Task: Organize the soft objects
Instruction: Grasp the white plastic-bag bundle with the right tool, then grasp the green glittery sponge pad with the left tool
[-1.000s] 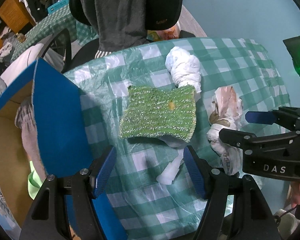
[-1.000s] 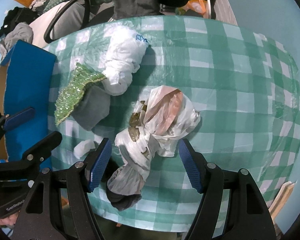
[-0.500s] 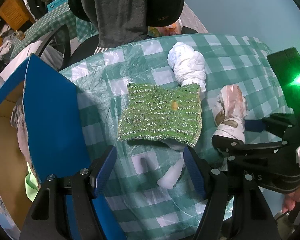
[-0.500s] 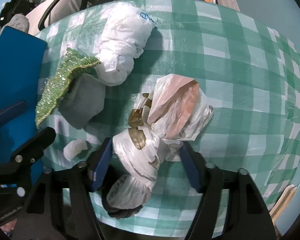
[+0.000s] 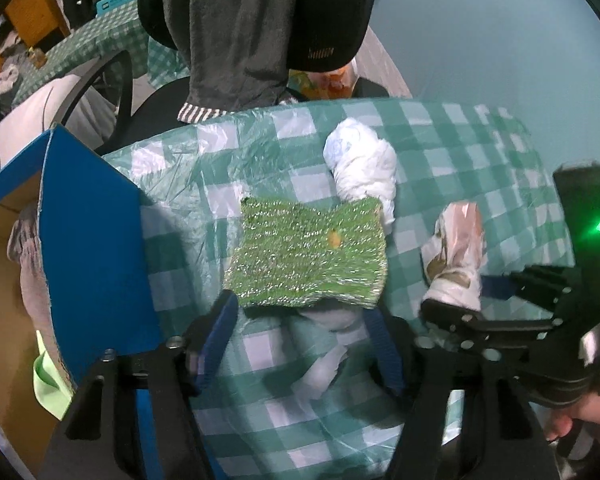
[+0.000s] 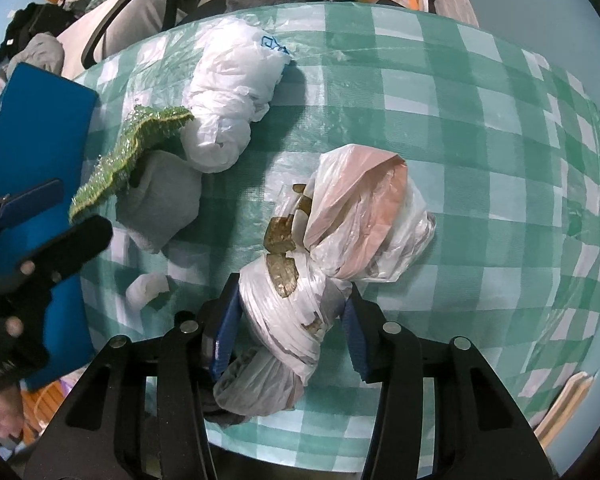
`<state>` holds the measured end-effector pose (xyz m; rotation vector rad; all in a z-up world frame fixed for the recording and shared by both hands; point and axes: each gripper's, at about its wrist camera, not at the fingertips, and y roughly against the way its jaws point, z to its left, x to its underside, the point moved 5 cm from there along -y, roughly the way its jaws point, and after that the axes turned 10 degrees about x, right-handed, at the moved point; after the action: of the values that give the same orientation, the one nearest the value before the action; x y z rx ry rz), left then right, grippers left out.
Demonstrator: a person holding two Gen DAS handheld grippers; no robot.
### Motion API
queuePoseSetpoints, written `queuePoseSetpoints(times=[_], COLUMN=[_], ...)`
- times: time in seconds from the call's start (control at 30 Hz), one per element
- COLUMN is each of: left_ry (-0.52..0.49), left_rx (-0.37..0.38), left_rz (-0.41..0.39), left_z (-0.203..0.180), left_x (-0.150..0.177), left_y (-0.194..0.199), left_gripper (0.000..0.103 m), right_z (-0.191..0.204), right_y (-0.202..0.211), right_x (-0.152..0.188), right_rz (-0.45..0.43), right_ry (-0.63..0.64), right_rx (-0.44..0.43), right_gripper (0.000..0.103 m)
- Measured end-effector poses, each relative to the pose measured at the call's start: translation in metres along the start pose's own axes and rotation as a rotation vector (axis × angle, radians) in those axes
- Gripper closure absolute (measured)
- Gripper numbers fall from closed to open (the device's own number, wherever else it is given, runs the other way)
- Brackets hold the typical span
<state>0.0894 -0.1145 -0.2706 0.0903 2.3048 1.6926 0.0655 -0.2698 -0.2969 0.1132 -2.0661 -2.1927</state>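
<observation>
The right gripper (image 6: pixel 290 322) is closing around the knotted bag (image 6: pixel 340 240); the left gripper (image 5: pixel 300 340) is closing, empty, below the green cloth (image 5: pixel 308 256); bags and cloth lie unsorted beside the blue box (image 5: pixel 88 240).

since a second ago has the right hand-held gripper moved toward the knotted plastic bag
Yes. In the right wrist view the right hand-held gripper has come forward over the checked tablecloth; its closing jaws now flank the knotted plastic bag, which earlier lay ahead of them.
</observation>
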Motion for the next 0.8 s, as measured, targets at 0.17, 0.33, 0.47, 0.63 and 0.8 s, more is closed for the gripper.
queuePoseSetpoints(times=[0.17,0.33,0.47,0.63,0.8], left_ry=[0.025,0.009,-0.016,-0.075,-0.077], left_rx=[0.015,0.037,0.054,0.006,-0.001], left_rz=[0.024,0.027,0.019,0.002,-0.004], left_z=[0.006,0.004,0.0,-0.008,-0.008], left_x=[-0.005,-0.008,-0.009,-0.007,-0.007], left_y=[-0.005,-0.005,-0.003,0.001,0.002], left_gripper=[0.078,0.097,0.099,0.096,0.052], right_z=[0.002,-0.002,-0.005,-0.007,-0.008], right_y=[-0.001,0.002,0.005,0.007,0.008], right_x=[0.0,-0.001,0.001,0.002,0.003], right_rz=[0.002,-0.001,-0.01,-0.01,-0.011], right_ry=[0.002,0.007,0.015,0.019,0.02], right_rx=[-0.011,-0.015,-0.017,-0.02,-0.018], right_gripper=[0.056,0.056,0.056,0.056,0.056])
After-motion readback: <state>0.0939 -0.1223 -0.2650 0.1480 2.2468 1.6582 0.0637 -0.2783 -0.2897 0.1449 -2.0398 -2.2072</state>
